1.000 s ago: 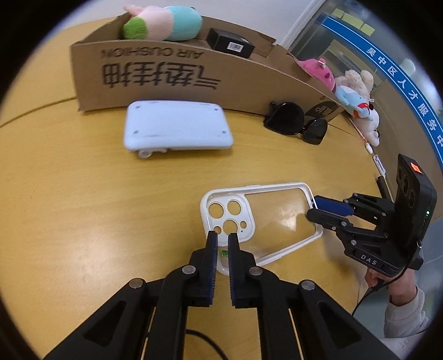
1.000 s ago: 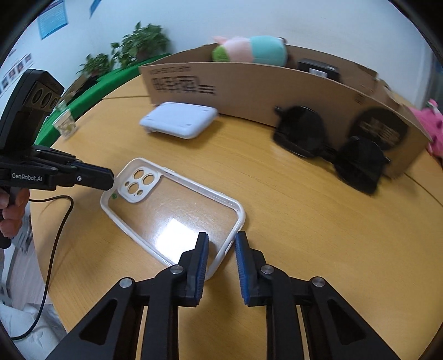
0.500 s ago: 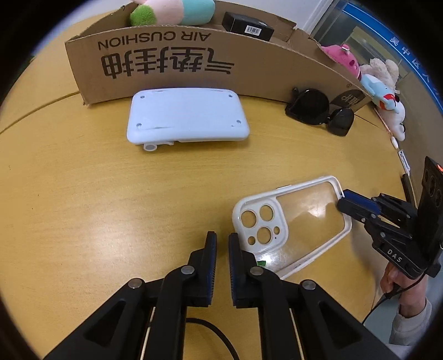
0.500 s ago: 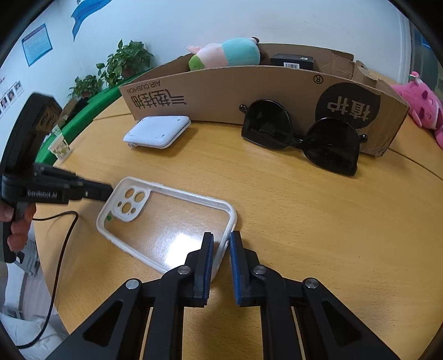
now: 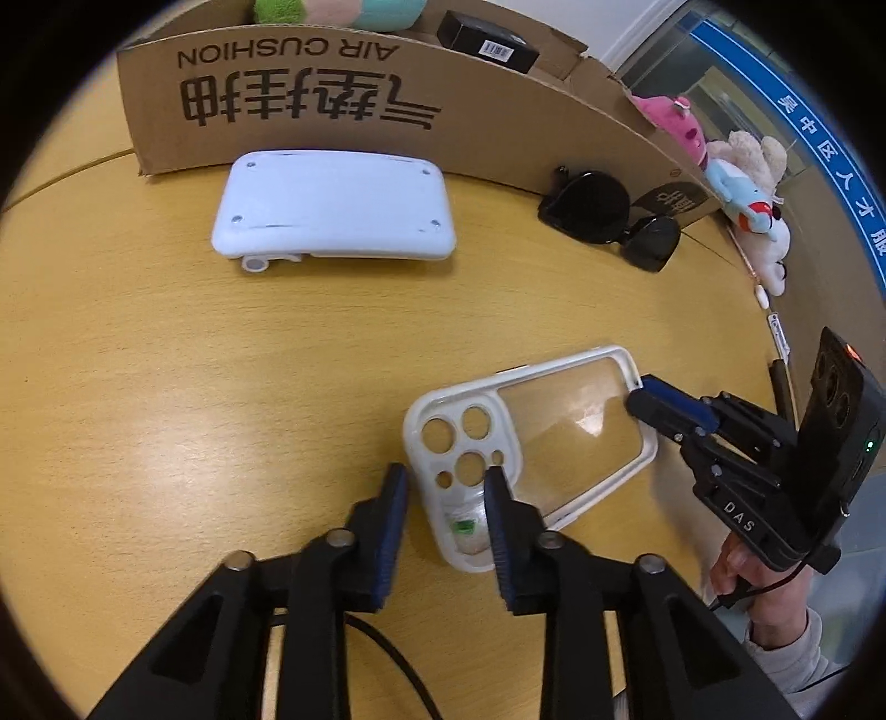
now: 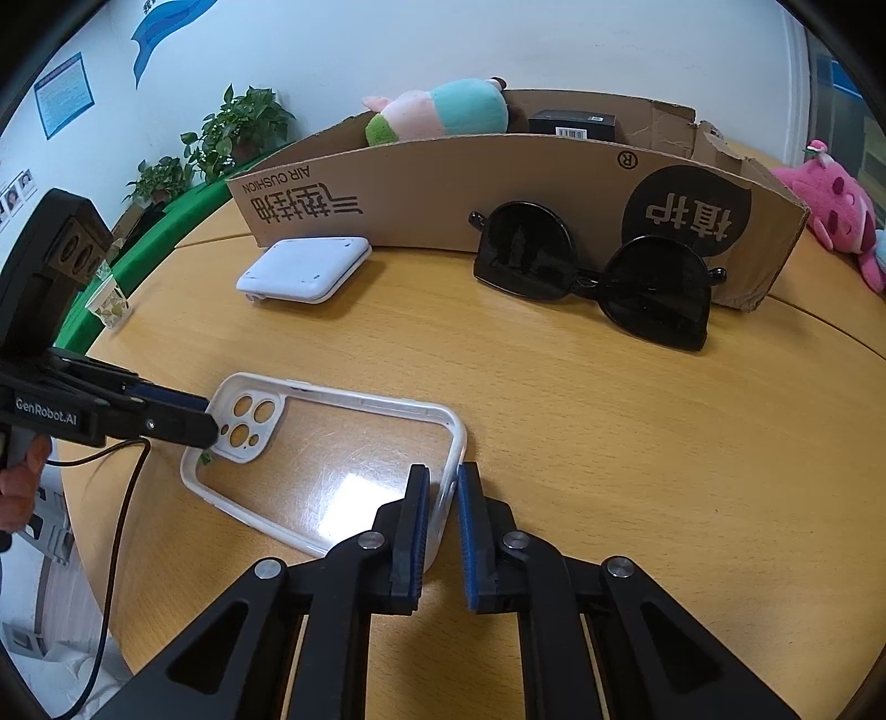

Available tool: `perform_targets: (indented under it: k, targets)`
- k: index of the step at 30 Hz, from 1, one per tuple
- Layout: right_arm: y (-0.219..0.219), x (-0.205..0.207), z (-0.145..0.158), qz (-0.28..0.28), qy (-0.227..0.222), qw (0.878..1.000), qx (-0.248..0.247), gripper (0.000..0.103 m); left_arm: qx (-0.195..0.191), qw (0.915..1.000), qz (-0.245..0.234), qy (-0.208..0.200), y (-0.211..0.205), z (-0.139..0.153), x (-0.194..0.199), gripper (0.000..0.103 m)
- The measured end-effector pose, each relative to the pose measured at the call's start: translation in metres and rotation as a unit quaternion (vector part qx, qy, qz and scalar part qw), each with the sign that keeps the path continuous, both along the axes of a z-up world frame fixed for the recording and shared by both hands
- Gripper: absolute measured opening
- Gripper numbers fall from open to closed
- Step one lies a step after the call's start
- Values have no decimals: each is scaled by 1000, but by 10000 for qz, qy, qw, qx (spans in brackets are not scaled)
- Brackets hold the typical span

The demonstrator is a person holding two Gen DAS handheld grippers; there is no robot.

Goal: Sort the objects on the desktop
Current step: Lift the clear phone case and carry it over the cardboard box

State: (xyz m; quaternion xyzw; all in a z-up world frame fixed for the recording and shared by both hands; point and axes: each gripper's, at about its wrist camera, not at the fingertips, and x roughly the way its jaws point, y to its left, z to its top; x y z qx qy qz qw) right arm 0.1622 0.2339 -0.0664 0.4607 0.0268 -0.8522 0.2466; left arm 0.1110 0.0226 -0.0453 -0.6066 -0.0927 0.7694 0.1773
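Phone case (image 6: 338,459) lay flat on worktop (image 6: 609,432); right tool (image 6: 441,487) pinched its end rim, left tool (image 5: 443,487) spread astride the camera corner, seemingly to steady it.

Fig. — Surroundings as I see them through the right and left wrist cameras. A round, light wooden table (image 6: 609,443) fills the foreground of both views; a seam line crosses its top near the far edge. Behind it stands a plain white wall (image 6: 554,44) carrying a blue-framed poster (image 6: 63,94) and a blue wave-shaped decal (image 6: 160,33). Two leafy potted plants (image 6: 243,127) stand on a green ledge (image 6: 149,243). A patterned paper cup (image 6: 111,302) sits beside that ledge. In the left view I note a blue banner (image 5: 819,149) with white characters.
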Motion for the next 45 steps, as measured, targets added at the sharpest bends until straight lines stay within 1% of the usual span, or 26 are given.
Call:
perform_targets:
  k: [1,2,4,6,8,11,13,15,17,20,21,23,25,27,29,30,32,33,34,36,40,42,43,45]
  targets:
    - [-1,1,0,-17,7,10000,24,10,-122,9999,25,74,0,0,0,10]
    - [-2,1,0,-29,5,10000,34,10,-189,9997,67,114,-1,0,-1,10]
    - [0,1,1,-51,-34,10000,-36,10,-140,9998,90,137,-5,1,-2,9]
    - [-1,1,5,-68,28,10000,-54,10,-148,9994,54,318,-7,9,-3,8]
    - [-2,0,17,-126,179,9997,-57,10,-117,9985,1,526,-8,23,-7,7]
    - [0,-11,43,-220,433,9985,-237,10,74,9954,-4,959,-16,57,-22,7]
    - [-4,-21,68,-221,784,9964,-226,10,66,9906,-62,1365,-19,85,-34,7]
    - [-8,-32,95,-227,1122,9931,-260,10,48,9826,-90,1856,-22,119,-48,7]
    - [-13,-46,123,-222,1403,9894,-315,10,64,9718,-95,2357,-27,155,-64,7]
    - [-25,-66,160,-138,1832,9827,-256,11,-7,9591,-40,2829,-36,191,-87,7]
    - [-30,-73,170,-107,1938,9808,-211,11,-53,9559,-10,2936,-39,201,-96,7]
    - [-41,-95,188,-51,2069,9782,-189,13,-110,9524,41,3048,-44,213,-116,7]
    - [-47,-120,199,-9,2056,9782,-274,13,-187,9533,48,3015,-51,216,-138,7]
    - [-53,-154,204,30,1945,9802,-381,13,-263,9565,51,2904,-55,212,-164,7]
    - [-58,-181,202,74,1776,9831,-431,13,-322,9638,116,2644,-63,200,-194,7]
    - [-61,-194,198,95,1674,9849,-437,13,-337,9659,151,2563,-65,195,-202,7]
    - [-71,-226,183,149,1359,9899,-388,13,-413,9729,234,2263,-71,176,-231,7]
    - [-75,-239,174,174,1191,9921,-349,13,-504,9747,248,2162,-72,169,-240,7]
    - [-81,-255,160,215,932,9949,-325,13,-617,9769,249,2030,-72,159,-250,7]
    - [-85,-277,134,240,508,9980,-289,13,-895,9821,219,1645,-68,133,-273,7]
    - [-92,-311,81,269,-340,9988,-219,13,-1308,9854,130,1079,-64,95,-303,7]
    - [-95,-321,63,289,-697,9969,-208,14,-1462,9859,99,808,-62,80,-313,7]
    - [-96,-328,52,320,-939,9949,-184,14,-1545,9857,82,672,-61,72,-318,7]
    - [-100,-334,36,367,-1275,9910,-169,14,-1752,9836,43,425,-58,59,-325,7]
